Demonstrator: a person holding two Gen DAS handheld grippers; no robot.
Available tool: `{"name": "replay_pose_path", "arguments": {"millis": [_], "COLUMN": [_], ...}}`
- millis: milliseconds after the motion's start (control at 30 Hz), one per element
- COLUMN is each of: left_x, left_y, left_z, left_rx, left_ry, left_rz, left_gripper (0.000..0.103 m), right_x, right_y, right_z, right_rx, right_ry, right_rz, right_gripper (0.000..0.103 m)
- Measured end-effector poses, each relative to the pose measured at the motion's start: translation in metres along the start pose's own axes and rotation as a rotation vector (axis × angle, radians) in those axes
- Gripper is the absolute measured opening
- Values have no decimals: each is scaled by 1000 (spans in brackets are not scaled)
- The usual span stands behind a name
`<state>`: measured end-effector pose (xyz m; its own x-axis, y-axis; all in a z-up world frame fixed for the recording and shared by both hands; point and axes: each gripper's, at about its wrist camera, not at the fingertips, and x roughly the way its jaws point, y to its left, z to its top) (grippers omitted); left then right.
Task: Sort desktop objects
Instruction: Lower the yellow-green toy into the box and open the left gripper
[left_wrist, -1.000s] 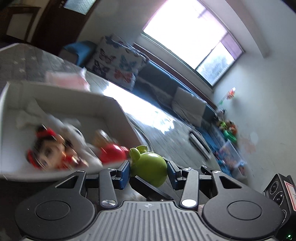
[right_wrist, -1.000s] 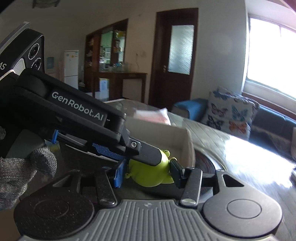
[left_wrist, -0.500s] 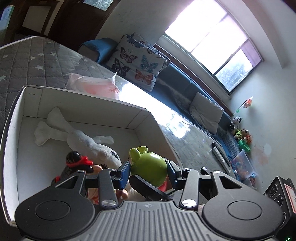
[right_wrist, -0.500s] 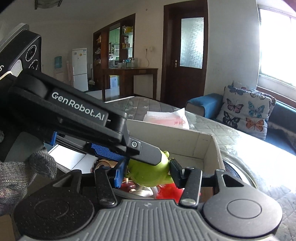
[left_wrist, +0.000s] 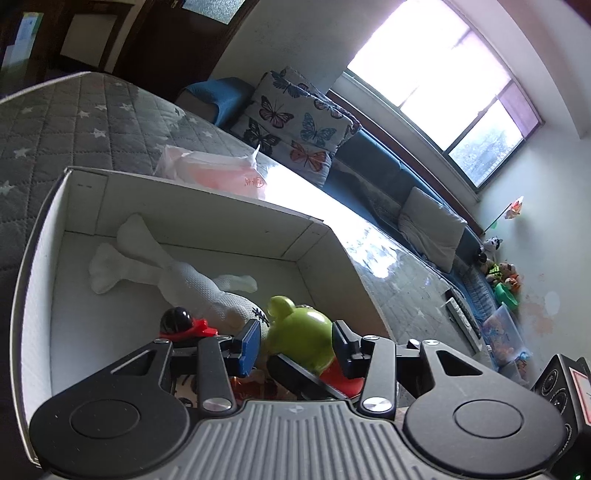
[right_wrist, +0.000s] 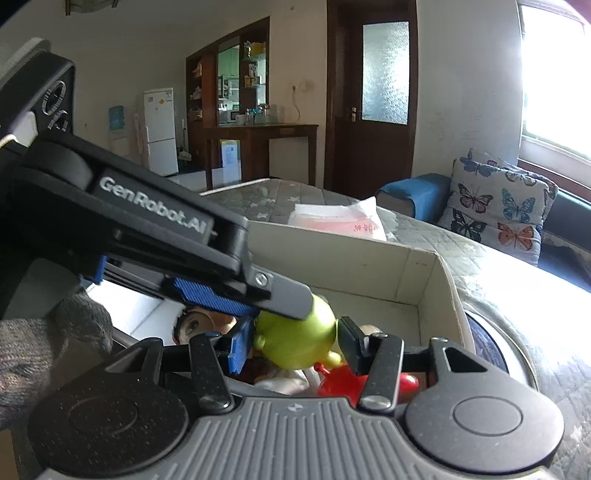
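A green pig toy (left_wrist: 299, 336) hangs over the open white box (left_wrist: 207, 221), gripped from two sides. My left gripper (left_wrist: 297, 345) has the toy between its blue and black pads, and its jaws are closing on it. My right gripper (right_wrist: 295, 345) is shut on the same toy (right_wrist: 295, 339); one of the left gripper's fingers (right_wrist: 280, 295) lies across the toy's top. Below, the box holds a white plush (left_wrist: 192, 280), a doll with black hair and a red bow (left_wrist: 177, 319), and a red toy (right_wrist: 343, 380).
The box (right_wrist: 369, 266) sits on a grey quilted cover with stars (left_wrist: 92, 122). A pink plastic bag (left_wrist: 214, 170) lies just behind its far wall. A butterfly cushion (left_wrist: 295, 122) and a blue sofa stand beyond. A gloved hand (right_wrist: 44, 343) holds the left gripper.
Both grippers carried the green pig toy from the box's near edge to over its inside and slightly lower. Over the last half second they have barely moved.
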<state>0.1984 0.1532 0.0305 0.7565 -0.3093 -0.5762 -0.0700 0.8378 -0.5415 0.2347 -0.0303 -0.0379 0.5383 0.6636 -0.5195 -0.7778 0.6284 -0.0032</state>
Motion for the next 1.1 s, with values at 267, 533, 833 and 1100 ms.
{"name": "replay_pose_path", "arguments": {"millis": [267,533,833,1100], "left_x": [-8,-27,-47,-59], "left_y": [-5,-17,-34,-43], "left_z": [-5,-16,-39,-62], "left_rx": [22,61,123,156], "left_ry": [-11,-46,-72,-75], "left_rz": [0,17,50,109], "left_gripper": [45,45,45,45], "right_x": [-14,-35,-64,-83], "right_y": [1,8,10,13], "right_z": [-1,-5,-16,-34], "right_rx": [8,23,87,130], "right_ry": [-20,-32,-35,-21], "right_rz": [9,-7,-23,-49], "right_gripper": [55,67,81,99]}}
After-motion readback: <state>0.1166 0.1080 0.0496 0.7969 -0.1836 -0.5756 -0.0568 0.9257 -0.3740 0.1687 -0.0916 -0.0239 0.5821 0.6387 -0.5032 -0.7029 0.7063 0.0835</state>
